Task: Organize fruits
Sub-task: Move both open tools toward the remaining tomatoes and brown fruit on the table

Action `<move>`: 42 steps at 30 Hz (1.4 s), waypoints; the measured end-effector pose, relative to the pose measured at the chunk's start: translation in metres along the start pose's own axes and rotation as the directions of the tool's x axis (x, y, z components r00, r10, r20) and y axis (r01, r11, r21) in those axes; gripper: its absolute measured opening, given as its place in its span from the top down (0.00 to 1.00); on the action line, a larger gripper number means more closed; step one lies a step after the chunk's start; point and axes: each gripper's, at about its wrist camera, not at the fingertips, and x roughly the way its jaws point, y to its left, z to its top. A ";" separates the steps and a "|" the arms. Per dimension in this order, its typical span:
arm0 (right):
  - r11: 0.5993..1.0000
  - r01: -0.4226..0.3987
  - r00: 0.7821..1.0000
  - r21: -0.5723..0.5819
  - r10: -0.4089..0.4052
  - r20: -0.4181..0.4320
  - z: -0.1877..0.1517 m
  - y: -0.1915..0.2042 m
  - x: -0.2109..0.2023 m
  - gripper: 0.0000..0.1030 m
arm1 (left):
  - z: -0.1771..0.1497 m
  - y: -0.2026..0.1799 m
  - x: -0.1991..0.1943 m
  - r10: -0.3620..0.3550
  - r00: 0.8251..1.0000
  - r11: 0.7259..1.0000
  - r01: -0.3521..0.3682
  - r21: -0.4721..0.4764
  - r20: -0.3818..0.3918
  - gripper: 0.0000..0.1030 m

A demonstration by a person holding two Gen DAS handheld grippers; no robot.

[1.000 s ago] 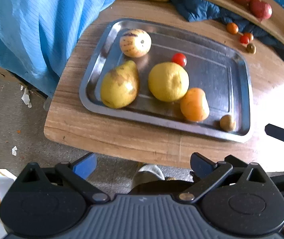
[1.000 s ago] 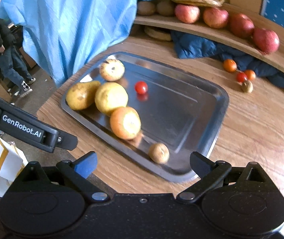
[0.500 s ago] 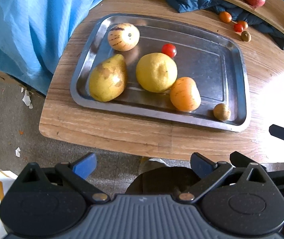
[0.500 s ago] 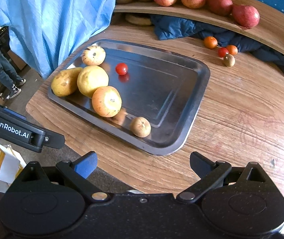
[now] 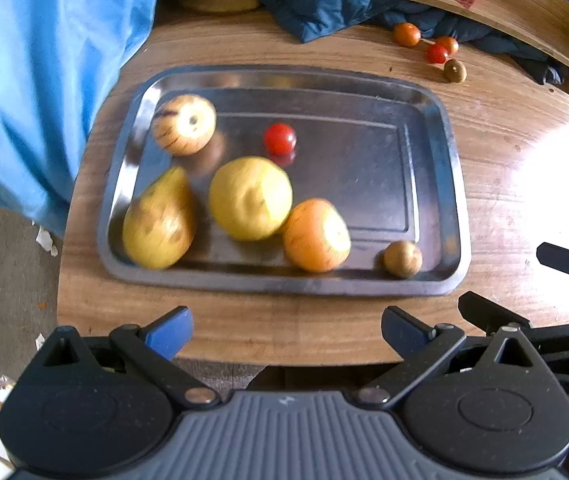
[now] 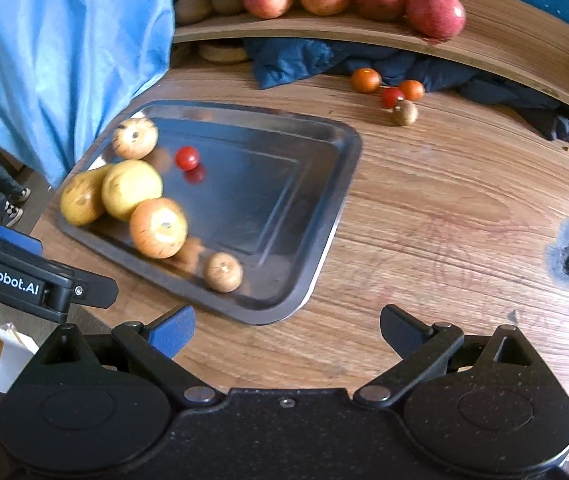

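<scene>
A steel tray [image 5: 440, 184] [image 6: 324, 208] lies on the round wooden table. In it are a striped melon [image 5: 183, 125] [image 6: 135, 138], a pear [image 5: 159, 220] [image 6: 80, 199], a yellow fruit [image 5: 250, 198] [image 6: 131, 189], an orange fruit [image 5: 316, 235] [image 6: 158, 227], a red cherry tomato [image 5: 280, 139] [image 6: 186, 157] and a small brown fruit [image 5: 402, 259] [image 6: 223, 271]. My left gripper [image 5: 286, 330] is open and empty above the table's near edge. My right gripper [image 6: 286, 330] is open and empty, near the tray's right corner.
Small orange, red and brown fruits [image 6: 392, 96] [image 5: 436, 52] lie loose on the table by a dark blue cloth [image 6: 304, 60]. A raised wooden shelf [image 6: 484, 40] behind holds red apples [image 6: 435, 14]. Blue fabric [image 6: 64, 48] hangs at the left. The left gripper's body [image 6: 24, 276] shows at the right view's left edge.
Both grippers have moved forward toward the table, so the tray and fruit look larger. Both stay open and empty. The fruit has not moved.
</scene>
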 end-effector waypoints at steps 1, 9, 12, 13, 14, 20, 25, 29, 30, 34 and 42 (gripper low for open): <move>1.000 0.004 1.000 0.008 -0.004 0.000 0.001 -0.003 0.000 0.04 | 0.003 -0.002 0.001 0.000 1.000 1.000 0.000 0.004 0.000 0.01; 0.998 0.027 1.000 0.053 -0.027 0.008 0.012 -0.019 0.003 0.04 | 0.029 -0.013 0.004 -0.004 1.000 0.999 0.004 0.049 0.009 0.01; 0.997 0.036 0.999 0.071 -0.037 0.012 0.017 -0.025 0.004 0.04 | 0.037 -0.016 0.005 -0.005 1.000 0.998 0.004 0.062 0.011 0.01; 0.996 0.040 0.999 0.077 -0.041 0.014 0.019 -0.026 0.005 0.04 | 0.040 -0.016 0.006 -0.005 1.000 0.998 0.004 0.065 0.012 0.01; 0.996 0.042 0.999 0.082 -0.043 0.015 0.020 -0.028 0.005 0.04 | 0.043 -0.016 0.006 -0.005 1.000 0.998 0.004 0.067 0.013 0.01; 0.992 0.073 0.997 0.106 -0.076 0.027 0.031 -0.032 0.009 0.04 | 0.063 -0.016 0.008 -0.007 1.000 0.996 0.005 0.087 0.023 0.01; 0.986 0.105 0.993 0.129 -0.111 0.042 0.041 -0.037 0.013 0.04 | 0.081 -0.018 0.012 -0.015 0.999 0.994 0.012 0.105 0.032 0.01; 0.981 0.123 0.990 0.149 -0.131 0.049 0.047 -0.041 0.018 0.04 | 0.099 -0.022 0.014 -0.032 0.999 0.993 0.026 0.112 0.043 0.01; 0.980 0.127 0.989 0.154 -0.136 0.051 0.048 -0.041 0.019 0.04 | 0.104 -0.024 0.015 -0.036 0.998 0.993 0.030 0.115 0.046 0.01; 0.974 0.144 0.985 0.175 -0.157 0.065 0.056 -0.044 0.024 0.04 | 0.123 -0.028 0.017 -0.053 0.997 0.991 0.046 0.128 0.056 0.01; 0.966 0.159 0.982 0.204 -0.176 0.065 0.068 -0.051 0.032 0.04 | 0.154 -0.041 0.028 -0.080 0.995 0.984 0.070 0.164 0.057 0.01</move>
